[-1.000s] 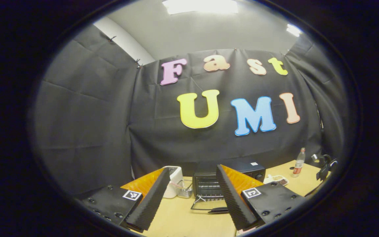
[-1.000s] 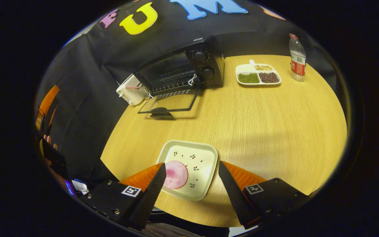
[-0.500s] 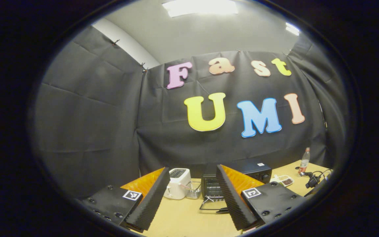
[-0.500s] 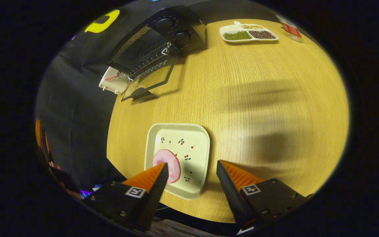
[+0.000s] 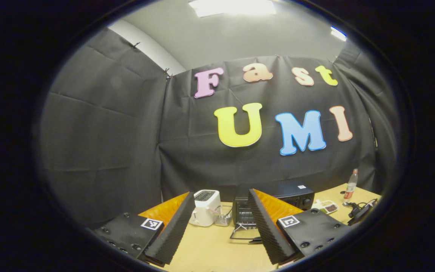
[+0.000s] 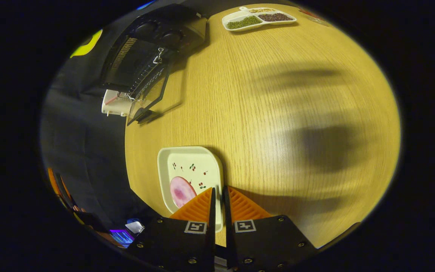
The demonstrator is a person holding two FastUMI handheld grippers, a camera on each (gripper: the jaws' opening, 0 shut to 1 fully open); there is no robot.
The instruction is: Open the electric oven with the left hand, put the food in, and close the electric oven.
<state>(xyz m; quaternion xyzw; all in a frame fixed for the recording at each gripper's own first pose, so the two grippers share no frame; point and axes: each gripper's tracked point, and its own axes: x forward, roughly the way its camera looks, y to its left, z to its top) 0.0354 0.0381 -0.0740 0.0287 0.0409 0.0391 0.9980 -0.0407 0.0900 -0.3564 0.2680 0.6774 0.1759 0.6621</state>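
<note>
In the left gripper view, the left gripper [image 5: 220,211] has its fingers spread wide and holds nothing. Between them, far back on the counter [image 5: 210,249], stand a white toaster [image 5: 204,207] and, to its right, the electric oven [image 5: 278,200] with its door folded down.

In the right gripper view, the oven [image 6: 145,56] is at the upper left. The plate [image 6: 189,177] with a pink round piece of food [image 6: 181,191] lies at the lower centre. The right gripper [image 6: 217,194] has its fingers clenched on the plate's right rim. A divided tray [image 6: 257,18] sits at the top.
</note>
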